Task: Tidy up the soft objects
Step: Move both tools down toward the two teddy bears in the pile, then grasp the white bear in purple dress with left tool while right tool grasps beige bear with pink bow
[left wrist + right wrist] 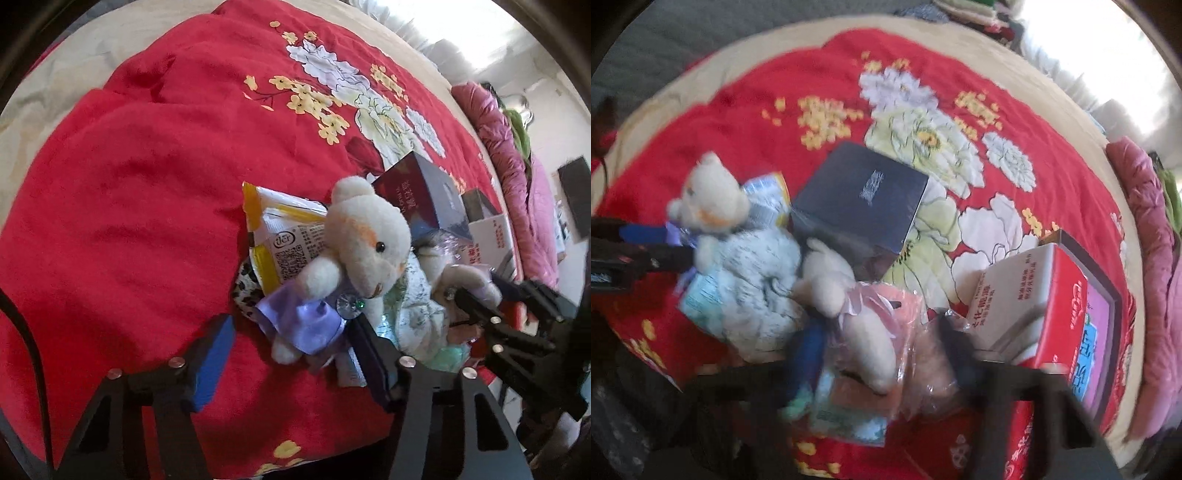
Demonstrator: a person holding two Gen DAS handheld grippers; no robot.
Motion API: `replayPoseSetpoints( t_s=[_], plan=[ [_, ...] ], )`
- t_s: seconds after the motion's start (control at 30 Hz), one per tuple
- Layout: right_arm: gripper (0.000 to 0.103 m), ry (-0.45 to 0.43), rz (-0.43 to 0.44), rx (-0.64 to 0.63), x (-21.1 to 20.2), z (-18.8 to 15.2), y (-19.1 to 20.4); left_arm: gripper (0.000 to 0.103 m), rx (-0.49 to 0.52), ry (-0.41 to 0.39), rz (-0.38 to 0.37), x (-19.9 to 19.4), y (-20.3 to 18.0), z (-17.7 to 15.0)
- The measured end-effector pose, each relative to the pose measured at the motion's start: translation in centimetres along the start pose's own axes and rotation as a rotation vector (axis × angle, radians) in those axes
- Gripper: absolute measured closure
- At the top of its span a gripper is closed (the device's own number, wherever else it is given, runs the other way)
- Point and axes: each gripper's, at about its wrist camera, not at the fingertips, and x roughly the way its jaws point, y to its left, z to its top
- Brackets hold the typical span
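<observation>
A cream teddy bear in a purple dress (369, 236) (713, 203) lies on a heap of things on the red floral blanket (147, 184). My left gripper (291, 362) is open and straddles its legs; the blue left pad stands clear of the bear, and the right finger is close beside the dress. A second cream bear in a pink dress (831, 280) (469, 280), in clear plastic wrap, lies between the fingers of my right gripper (881, 347) (491, 295). Blur hides whether those pads press on it.
A yellow and white snack packet (280, 236), a dark box (860, 199) (417, 195), a red and white carton (1034, 302) and a pale floral padded cloth (750, 288) crowd around the bears. A pink quilt (1152, 258) lies along the right edge of the bed.
</observation>
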Motion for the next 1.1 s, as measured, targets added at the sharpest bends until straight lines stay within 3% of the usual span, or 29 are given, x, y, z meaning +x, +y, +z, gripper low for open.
replayPoseSetpoints(
  t_s=[0.13,0.23,0.57,0.63,0.8,0.87,1.1],
  plan=[
    [0.073,-0.015,0.007,-0.001,-0.2,-0.2,0.3,0.060,0.001,0.020,-0.029,0.2,-0.2,-0.1],
    [0.081,-0.045,0.041,0.036,-1.1,-0.7,0.0,0.065,0.011,0.033,-0.054,0.5,-0.5,-0.1],
    [0.083,-0.162,0.122,0.216,-4.8,-2.6,-2.0,0.073,0.043,-0.013,-0.102,-1.3,-0.8,-0.4],
    [0.083,-0.174,0.141,0.245,-5.3,-2.9,-2.3,0.089,0.055,-0.028,-0.107,-2.0,-1.0,-0.6],
    [0.083,-0.179,0.151,0.282,-5.7,-3.5,-2.4,0.088,0.049,-0.010,-0.098,-2.0,-0.5,-0.8],
    [0.083,-0.174,0.167,0.283,-5.5,-3.6,-2.2,0.088,0.042,0.009,-0.151,-1.5,-0.1,-0.8],
    [0.083,-0.189,0.175,0.295,-5.8,-3.7,-2.0,0.088,0.063,-0.033,-0.165,-2.0,0.1,-0.9]
  ],
)
